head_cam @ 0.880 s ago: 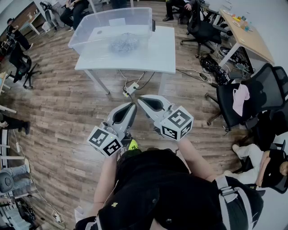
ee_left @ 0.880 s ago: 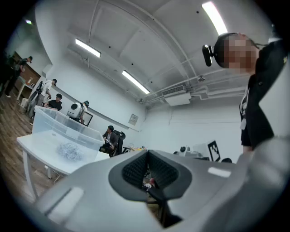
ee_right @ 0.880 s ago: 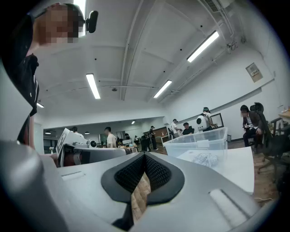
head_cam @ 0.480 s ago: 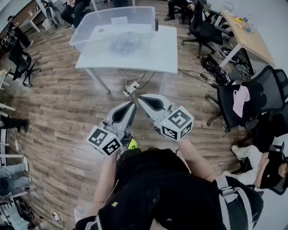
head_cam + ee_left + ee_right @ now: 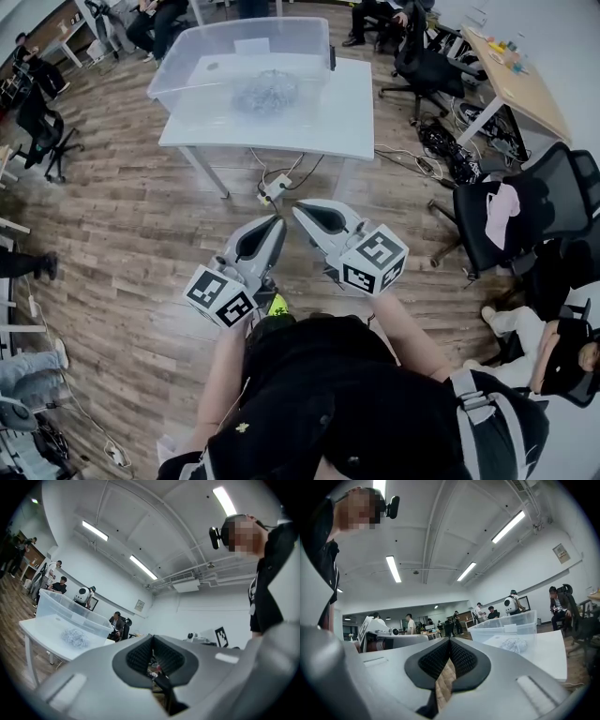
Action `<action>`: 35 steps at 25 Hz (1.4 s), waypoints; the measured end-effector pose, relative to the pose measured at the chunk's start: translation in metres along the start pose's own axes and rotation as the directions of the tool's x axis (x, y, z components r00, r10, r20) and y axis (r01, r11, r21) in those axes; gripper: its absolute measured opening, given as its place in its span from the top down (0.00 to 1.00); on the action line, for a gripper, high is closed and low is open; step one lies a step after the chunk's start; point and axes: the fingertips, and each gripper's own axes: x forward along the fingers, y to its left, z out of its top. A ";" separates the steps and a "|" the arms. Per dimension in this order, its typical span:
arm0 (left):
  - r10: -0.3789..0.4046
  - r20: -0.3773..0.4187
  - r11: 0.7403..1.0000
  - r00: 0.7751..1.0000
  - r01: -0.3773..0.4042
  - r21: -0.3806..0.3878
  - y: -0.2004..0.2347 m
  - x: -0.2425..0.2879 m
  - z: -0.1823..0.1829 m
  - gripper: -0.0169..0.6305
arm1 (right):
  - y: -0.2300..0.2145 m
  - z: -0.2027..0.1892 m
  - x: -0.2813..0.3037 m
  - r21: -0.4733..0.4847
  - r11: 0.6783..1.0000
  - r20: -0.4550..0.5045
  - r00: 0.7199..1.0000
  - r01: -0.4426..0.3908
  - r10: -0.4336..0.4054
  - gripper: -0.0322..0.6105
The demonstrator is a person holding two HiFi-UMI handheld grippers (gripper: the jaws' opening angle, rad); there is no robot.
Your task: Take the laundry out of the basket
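Note:
A clear plastic basket (image 5: 244,56) stands on a white table (image 5: 352,112) a few steps ahead of me. A small grey crumpled bundle of laundry (image 5: 265,92) lies inside it. I hold both grippers close to my chest, well short of the table, with their tips angled toward each other. The left gripper (image 5: 278,220) is shut and empty, and so is the right gripper (image 5: 298,208). The left gripper view has the basket (image 5: 65,616) and laundry (image 5: 75,638) far off at the left. They show in the right gripper view too, basket (image 5: 506,625) and laundry (image 5: 513,644) at the right.
A power strip and cables (image 5: 272,187) lie on the wood floor under the table. At the right stands a black office chair with a pink cloth (image 5: 502,206), and a wooden desk (image 5: 516,75) is at the back right. People sit around the room's edges.
The view has drifted slightly, so the table sits a little further right. Both grippers stay shut in front of my chest.

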 end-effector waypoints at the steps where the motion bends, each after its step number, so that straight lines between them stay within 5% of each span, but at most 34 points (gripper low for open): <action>1: 0.000 0.001 1.000 1.000 0.000 -0.002 0.003 -0.001 0.001 0.97 | -0.001 -0.001 0.003 0.002 1.000 -0.002 1.000 0.006 -0.006 0.95; 22: -0.090 -0.008 0.996 0.996 0.090 -0.001 0.088 -0.025 0.043 0.97 | -0.001 0.008 0.094 -0.031 0.994 -0.001 0.995 0.101 -0.101 0.95; 35: -0.050 -0.009 0.999 0.999 0.050 -0.018 0.146 -0.020 0.043 0.97 | -0.022 -0.003 0.140 -0.045 0.995 -0.046 0.995 0.085 -0.087 0.95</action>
